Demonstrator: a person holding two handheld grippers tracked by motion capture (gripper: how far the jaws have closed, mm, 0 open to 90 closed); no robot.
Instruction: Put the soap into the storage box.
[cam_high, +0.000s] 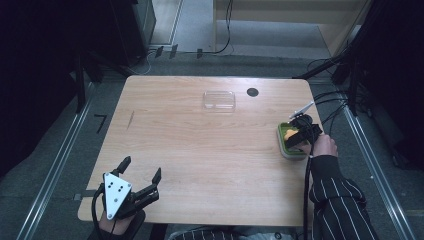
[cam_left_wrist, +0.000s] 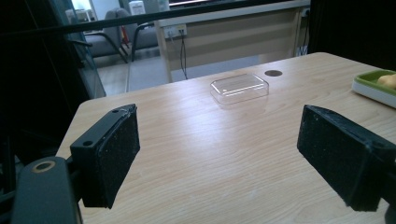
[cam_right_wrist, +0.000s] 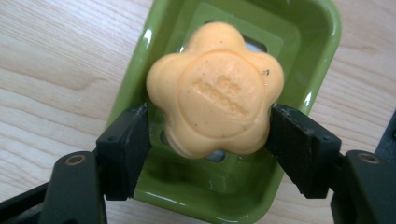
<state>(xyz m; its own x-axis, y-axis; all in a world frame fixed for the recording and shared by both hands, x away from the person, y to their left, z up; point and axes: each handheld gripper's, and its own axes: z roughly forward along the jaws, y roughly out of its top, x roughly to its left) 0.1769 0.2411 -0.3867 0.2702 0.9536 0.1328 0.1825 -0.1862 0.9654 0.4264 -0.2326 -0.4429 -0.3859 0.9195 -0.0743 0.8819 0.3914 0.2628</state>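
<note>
An orange flower-shaped soap (cam_right_wrist: 215, 93) lies in a green soap dish (cam_right_wrist: 187, 186) at the table's right edge (cam_high: 288, 134). My right gripper (cam_right_wrist: 210, 126) reaches down over the dish (cam_high: 286, 148) with the soap between its two black pads. The pads stand close against the soap's sides without visibly squeezing it, so I read the jaws as open. My left gripper (cam_high: 142, 167) rests at the front left corner of the table, jaws wide open and empty (cam_left_wrist: 217, 140). In the left gripper view the dish (cam_left_wrist: 373, 86) and the soap (cam_left_wrist: 388, 80) show far to the right.
A clear plastic box (cam_high: 219, 100) sits at the middle back of the wooden table (cam_high: 200, 150), also in the left gripper view (cam_left_wrist: 239, 87). A round cable hole (cam_high: 252, 92) lies just right of it. Cables trail off the table's right side.
</note>
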